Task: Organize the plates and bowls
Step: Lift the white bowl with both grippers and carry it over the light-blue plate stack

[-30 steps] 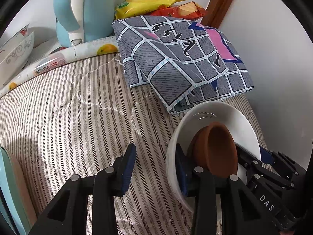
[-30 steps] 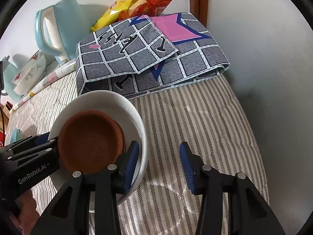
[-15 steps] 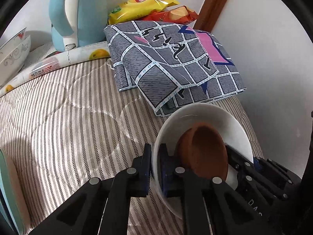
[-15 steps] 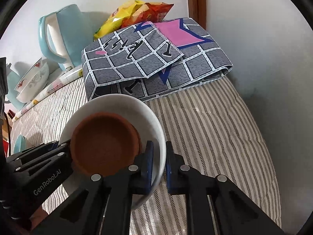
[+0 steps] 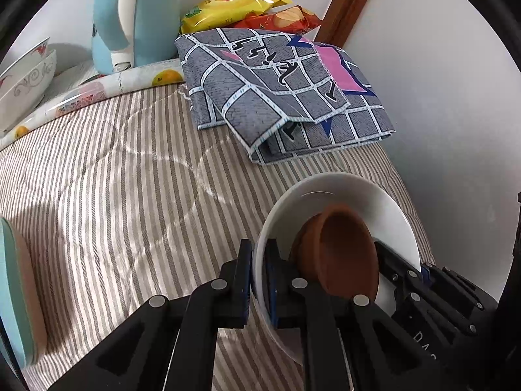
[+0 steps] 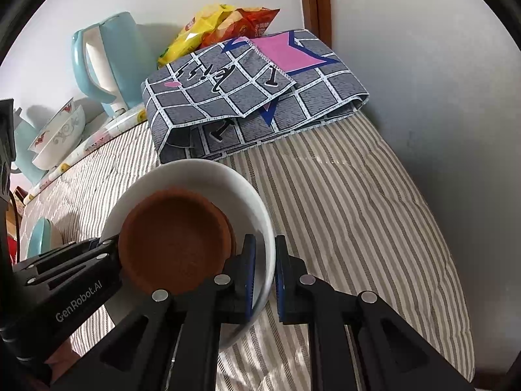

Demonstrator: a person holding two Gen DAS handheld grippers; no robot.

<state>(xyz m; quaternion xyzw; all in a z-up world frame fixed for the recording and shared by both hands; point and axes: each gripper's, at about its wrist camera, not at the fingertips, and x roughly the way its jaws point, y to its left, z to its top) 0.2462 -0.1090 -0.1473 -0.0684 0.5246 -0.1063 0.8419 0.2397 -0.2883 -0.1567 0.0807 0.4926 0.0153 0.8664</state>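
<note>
Left wrist view: both grippers, left gripper (image 5: 259,270) and right gripper (image 6: 263,272), are pinched tight on opposite rims of the white bowl (image 5: 384,202), brown dish (image 5: 345,247) sitting inside it.

Both grippers went from gaping to clamped: 1 s ago the left gripper (image 5: 259,272) and right gripper (image 6: 264,272) straddled opposite sides of the white bowl's (image 6: 228,179) rim with clear gaps, now each has its pads tight on the rim (already closed by the 0.5 s mark). The bowl, with the brown dish (image 6: 176,238) inside, now sits farther from the folded grey cloth (image 5: 283,94), with more striped cover showing between them in the left wrist view.
</note>
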